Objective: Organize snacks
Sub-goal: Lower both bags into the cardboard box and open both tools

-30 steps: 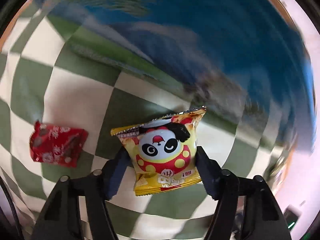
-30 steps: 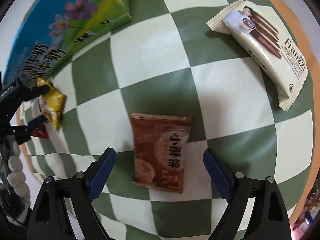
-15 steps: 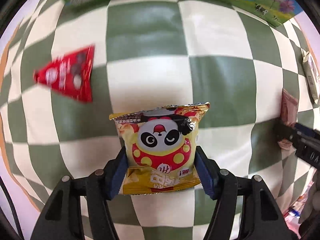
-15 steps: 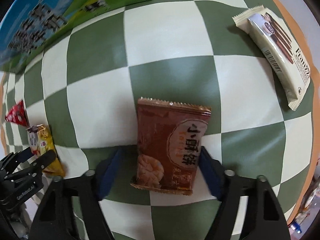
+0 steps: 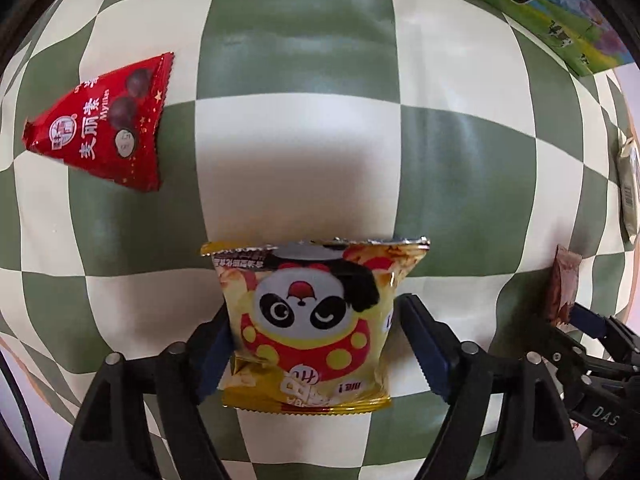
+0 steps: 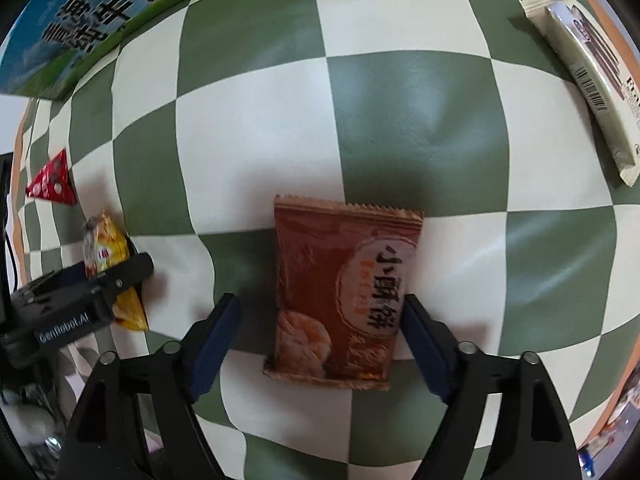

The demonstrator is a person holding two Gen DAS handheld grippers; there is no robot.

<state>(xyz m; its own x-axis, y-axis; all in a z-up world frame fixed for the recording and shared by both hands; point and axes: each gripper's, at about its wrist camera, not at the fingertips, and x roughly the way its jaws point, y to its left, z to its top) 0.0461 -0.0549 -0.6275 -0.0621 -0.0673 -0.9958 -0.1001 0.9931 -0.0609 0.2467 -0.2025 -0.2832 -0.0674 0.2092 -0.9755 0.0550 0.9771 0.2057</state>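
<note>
My left gripper (image 5: 314, 338) is shut on a yellow panda snack bag (image 5: 316, 320), low over the green-and-cream checkered cloth. It also shows in the right wrist view (image 6: 108, 256), held by the left gripper (image 6: 80, 300). My right gripper (image 6: 322, 320) straddles a brown cracker packet (image 6: 344, 292) lying on the cloth; its right finger touches the packet edge, the left finger stands a little apart. The brown packet and right gripper show at the right edge of the left wrist view (image 5: 562, 288).
A red triangular chocolate packet (image 5: 108, 128) lies to the left, also in the right wrist view (image 6: 52, 180). A cream Franzzi biscuit packet (image 6: 588, 76) lies at the far right. A blue-green milk carton box (image 6: 92, 16) stands at the back.
My left gripper swung with the panda bag from facing the box to looking down at the cloth. My right gripper came down and closed in around the brown packet.
</note>
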